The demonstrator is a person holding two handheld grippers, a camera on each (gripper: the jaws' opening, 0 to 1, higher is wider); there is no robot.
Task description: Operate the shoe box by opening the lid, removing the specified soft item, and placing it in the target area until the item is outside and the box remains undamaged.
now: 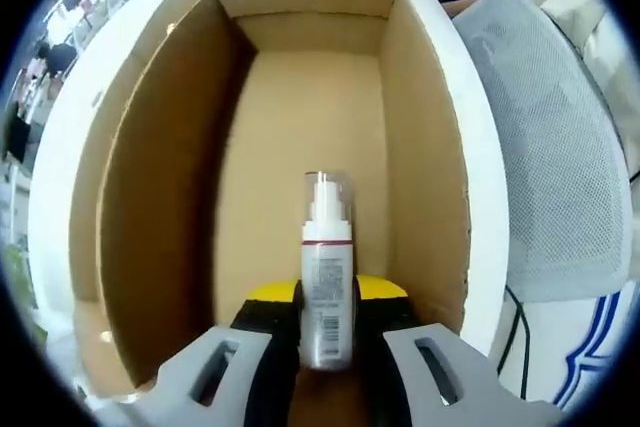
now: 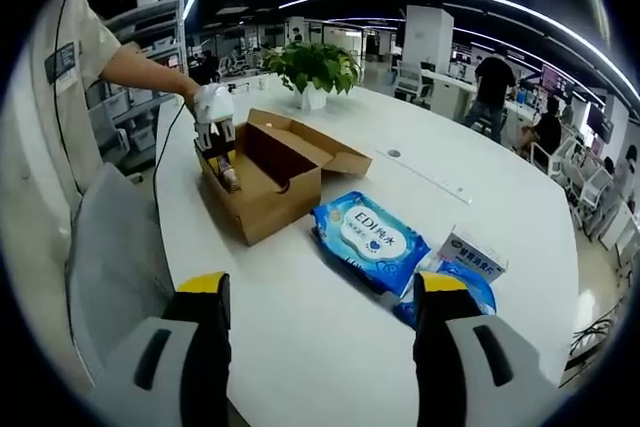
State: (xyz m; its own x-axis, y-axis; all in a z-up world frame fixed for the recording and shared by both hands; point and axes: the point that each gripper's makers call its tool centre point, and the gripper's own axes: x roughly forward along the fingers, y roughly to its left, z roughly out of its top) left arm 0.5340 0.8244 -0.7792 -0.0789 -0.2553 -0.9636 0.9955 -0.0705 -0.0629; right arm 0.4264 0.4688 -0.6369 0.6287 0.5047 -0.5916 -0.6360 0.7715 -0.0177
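Left hand-held gripper [image 1: 327, 332] is clamping a spray bottle [image 1: 327, 282] between its jaws inside the open shoe box [image 1: 160, 197]; right hand-held gripper [image 2: 320, 332] is hovering released above the desk [image 2: 300, 347].

The right gripper [image 2: 318, 347] hangs over the white table [image 2: 300, 347], its 2 yellow-tipped jaws spread wide with nothing between them. Just ahead of the right jaw lies a blue wet-wipe pack [image 2: 368, 237], with a small white-and-blue box [image 2: 472, 255] beyond it to the right. Farther ahead and left sits the open cardboard shoe box [image 2: 270, 172], lid flap folded back. The left gripper [image 2: 222, 169] reaches into it, gripping a small bottle [image 2: 229, 177]. A potted plant [image 2: 315, 69] stands behind the box.
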